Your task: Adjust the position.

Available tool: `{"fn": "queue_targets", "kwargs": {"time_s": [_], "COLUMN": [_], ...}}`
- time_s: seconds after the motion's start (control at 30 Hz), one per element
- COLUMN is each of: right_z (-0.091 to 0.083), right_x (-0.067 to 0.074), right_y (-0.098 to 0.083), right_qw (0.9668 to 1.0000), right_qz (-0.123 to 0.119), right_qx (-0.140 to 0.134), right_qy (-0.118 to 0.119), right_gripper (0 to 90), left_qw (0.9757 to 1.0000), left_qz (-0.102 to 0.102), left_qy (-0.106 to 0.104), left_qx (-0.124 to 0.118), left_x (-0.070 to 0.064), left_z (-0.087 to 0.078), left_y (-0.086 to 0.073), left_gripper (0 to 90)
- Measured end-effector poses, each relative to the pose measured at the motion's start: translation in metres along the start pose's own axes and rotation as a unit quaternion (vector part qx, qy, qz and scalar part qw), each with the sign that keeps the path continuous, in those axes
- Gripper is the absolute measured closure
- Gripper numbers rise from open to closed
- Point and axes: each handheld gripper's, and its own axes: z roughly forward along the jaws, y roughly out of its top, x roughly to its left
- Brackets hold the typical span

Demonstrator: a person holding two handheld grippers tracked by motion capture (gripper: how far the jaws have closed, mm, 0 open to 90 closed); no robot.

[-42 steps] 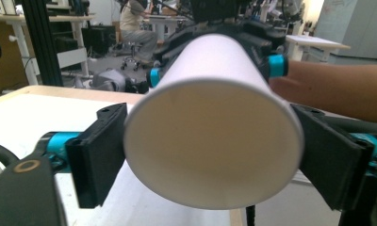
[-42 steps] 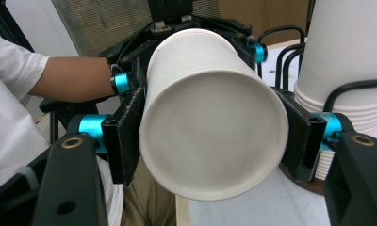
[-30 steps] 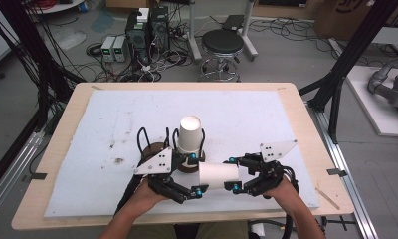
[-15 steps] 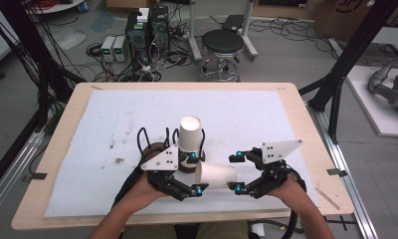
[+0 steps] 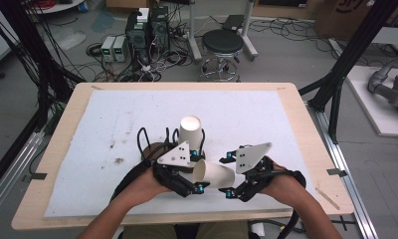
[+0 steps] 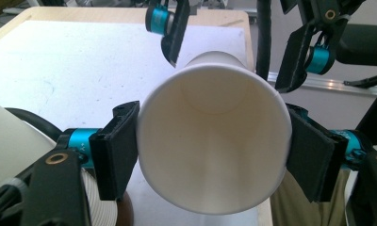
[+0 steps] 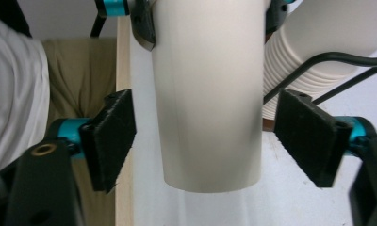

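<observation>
I saw the left gripper (image 5: 196,175) clamped on the cup (image 5: 214,174) at its rim, cup lying sideways above the mat (image 5: 286,124) beside the cup stack (image 5: 191,132). Right gripper (image 5: 228,174) straddled the cup's base, jaws just closing slightly, pads clear.

Your high view looks forward and down over the white foam-covered wooden table (image 5: 112,114). Both gripper views sit close, facing opposite ends of one white paper cup (image 6: 214,136).

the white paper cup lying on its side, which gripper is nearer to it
Left. The left gripper is shut on the white paper cup at its rim; the right gripper straddles its base end, jaws open and clear of it, having just been closing.
</observation>
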Motion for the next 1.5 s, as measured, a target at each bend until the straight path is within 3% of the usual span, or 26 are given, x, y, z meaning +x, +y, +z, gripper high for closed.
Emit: {"fn": "queue_targets", "kwargs": {"time_s": [0.43, 0.57, 0.9, 1.03, 1.17, 1.23, 1.37, 1.5], "right_z": [0.018, 0.022, 0.024, 0.022, 0.017, 0.014, 0.011, 0.007], "right_x": [0.0, 0.002, 0.004, 0.004, 0.004, 0.003, 0.001, -0.002], "right_y": [0.012, 0.012, 0.007, 0.003, -0.007, -0.011, -0.024, -0.037], "right_qw": [0.9982, 0.9971, 0.9974, 0.9986, 0.9998, 0.9997, 0.9986, 0.9953], "right_qz": [-0.029, -0.028, -0.022, -0.012, 0.01, 0.019, 0.043, 0.073], "right_qx": [0.052, 0.071, 0.068, 0.051, 0.016, 0.002, -0.024, -0.059], "right_qy": [0.004, 0.003, -0.007, -0.012, -0.012, -0.013, -0.016, -0.025], "right_gripper": [29.1, 32.2, 33.5, 34.2, 35.1, 35.1, 35.0, 34.7], "left_qw": [0.9995, 0.9993, 0.9993, 0.9994, 0.9975, 0.9947, 0.9893, 0.9831], "left_qz": [0.007, 0.013, 0.025, 0.01, -0.005, -0.017, -0.039, -0.06], "left_qy": [0.0, 0.0, 0.014, 0.024, 0.028, 0.029, 0.043, 0.063], "left_qx": [0.03, 0.034, 0.024, -0.022, -0.065, -0.097, -0.134, -0.161], "left_x": [-0.002, -0.005, -0.01, -0.01, -0.009, -0.008, -0.006, -0.003], "left_z": [0.004, 0.008, 0.012, 0.011, 0.005, -0.001, -0.012, -0.027], "left_y": [0.003, 0.005, 0.006, 0.0, -0.005, -0.008, -0.014, -0.025], "left_gripper": [26.0, 26.0, 22.9, 19.8, 17.3, 17.1, 17.1, 17.1]}}
